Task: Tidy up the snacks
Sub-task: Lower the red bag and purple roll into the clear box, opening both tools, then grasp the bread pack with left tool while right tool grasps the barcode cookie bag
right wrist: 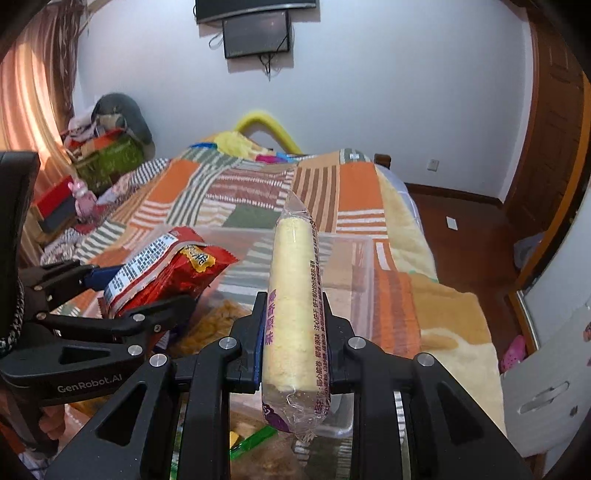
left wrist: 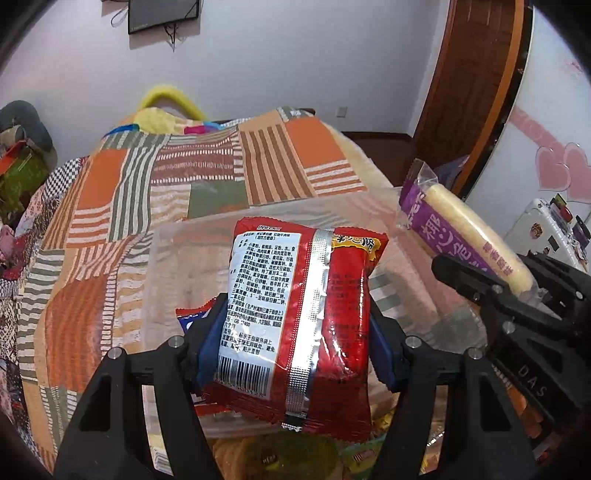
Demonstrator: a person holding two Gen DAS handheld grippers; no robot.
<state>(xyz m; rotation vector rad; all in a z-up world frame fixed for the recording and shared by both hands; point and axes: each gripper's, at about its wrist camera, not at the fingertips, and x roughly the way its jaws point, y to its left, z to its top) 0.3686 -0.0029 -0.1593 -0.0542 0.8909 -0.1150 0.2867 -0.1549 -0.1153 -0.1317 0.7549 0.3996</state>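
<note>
Red foil caught the light on the snack packet (left wrist: 299, 325) that the left gripper (left wrist: 295, 332) held, its blue pads pressed against the packet's two sides with the jaws about half apart. The packet's back faced the camera, showing a white label, a barcode and a silver seam running down it. It hung above a clear plastic bin (left wrist: 177, 266) that sat on a patchwork bedspread (left wrist: 122, 192) of orange, brown and green striped squares.

To the right, the right gripper (right wrist: 291, 332) had its jaws nearly together, clamped on a long pale-yellow wafer roll (right wrist: 293, 295) in a clear wrapper with purple print. The roll pointed away toward the far end of the bed, its sealed near end sticking out below the pads. It too hung over the bin, just right of the red packet.

Other loose snacks (right wrist: 225, 314) lay near the bin's near edge. A dark screen (right wrist: 256, 33) was mounted on the far wall.
</note>
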